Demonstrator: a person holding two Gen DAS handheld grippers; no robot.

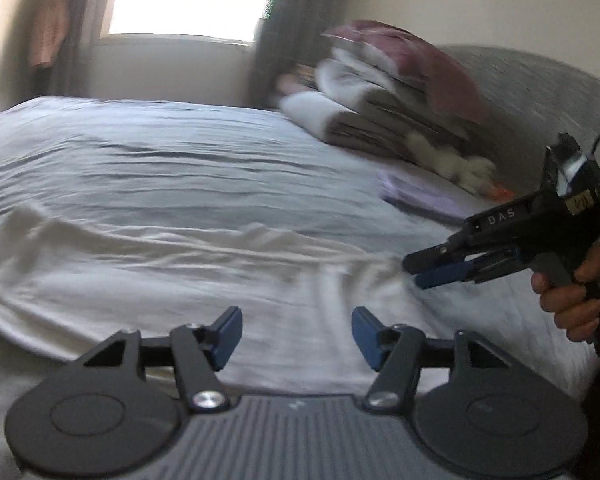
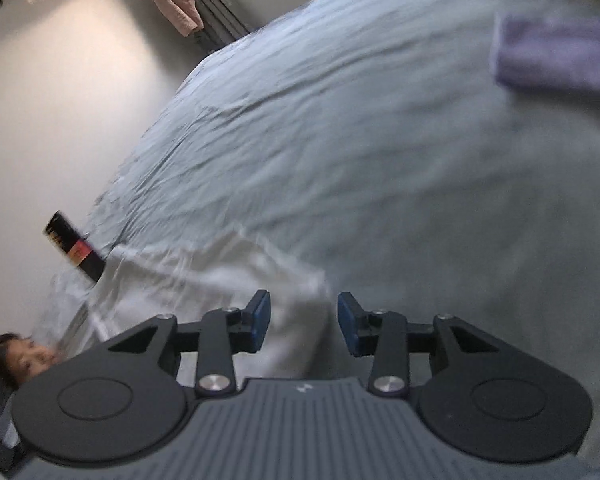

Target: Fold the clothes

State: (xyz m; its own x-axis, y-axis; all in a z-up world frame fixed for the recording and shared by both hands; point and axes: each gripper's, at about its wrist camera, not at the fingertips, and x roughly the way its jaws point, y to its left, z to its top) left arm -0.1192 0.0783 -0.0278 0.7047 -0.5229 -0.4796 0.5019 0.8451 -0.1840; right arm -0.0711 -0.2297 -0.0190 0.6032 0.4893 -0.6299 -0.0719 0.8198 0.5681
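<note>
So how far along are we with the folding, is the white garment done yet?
Done: one folded lilac item lies near the pillows. In hand: nothing. The left hand-held gripper and right hand-held gripper are both open over the bed. Left: the white garment lies spread out and wrinkled, with no fold visible; it needs gripping and folding.

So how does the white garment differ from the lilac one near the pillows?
The white garment lies spread out and rumpled across the near part of the bed; the lilac garment is a compact folded stack farther back, beside the pillows. The white one covers far more of the bed. The right gripper is at the white one's edge; nothing is near the lilac one. Both rest on the bed sheet.
</note>
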